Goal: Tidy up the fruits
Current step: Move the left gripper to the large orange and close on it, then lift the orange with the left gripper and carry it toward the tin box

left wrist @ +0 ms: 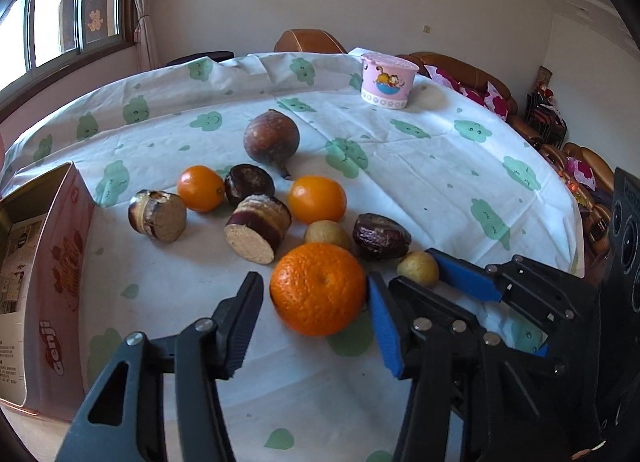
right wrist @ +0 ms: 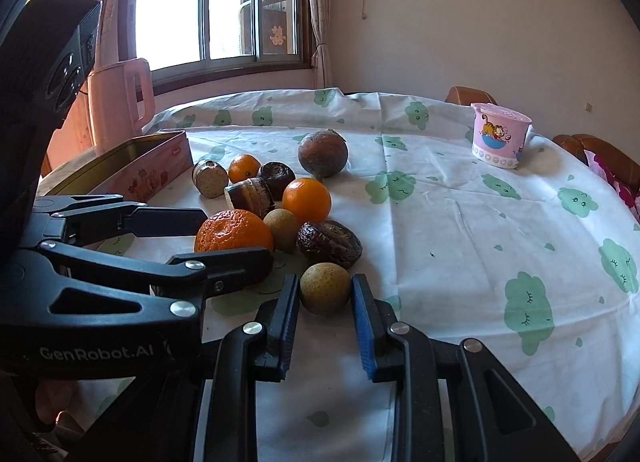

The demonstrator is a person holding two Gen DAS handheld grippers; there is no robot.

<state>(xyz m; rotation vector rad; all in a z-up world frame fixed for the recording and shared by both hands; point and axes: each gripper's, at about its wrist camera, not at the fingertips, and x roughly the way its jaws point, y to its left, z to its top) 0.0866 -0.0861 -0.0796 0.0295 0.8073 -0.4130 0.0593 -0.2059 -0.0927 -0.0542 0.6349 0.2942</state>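
Our right tool is clamped on a small tan fruit resting on the desk. Our left tool, angled downward, brackets the big orange; its blue pad touches, the dark one looks barely apart. Only the right view shows the pink jug beyond the tin.

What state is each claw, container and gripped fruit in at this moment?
left claw: open, its fingers either side of the big orange, a slight gap at one finger
right claw: shut on the small brown fruit
big orange: on the table, not lifted
small brown fruit: pinched between the pads, on the table
tin box: open, no lid on it
pink cup: upright, lid on
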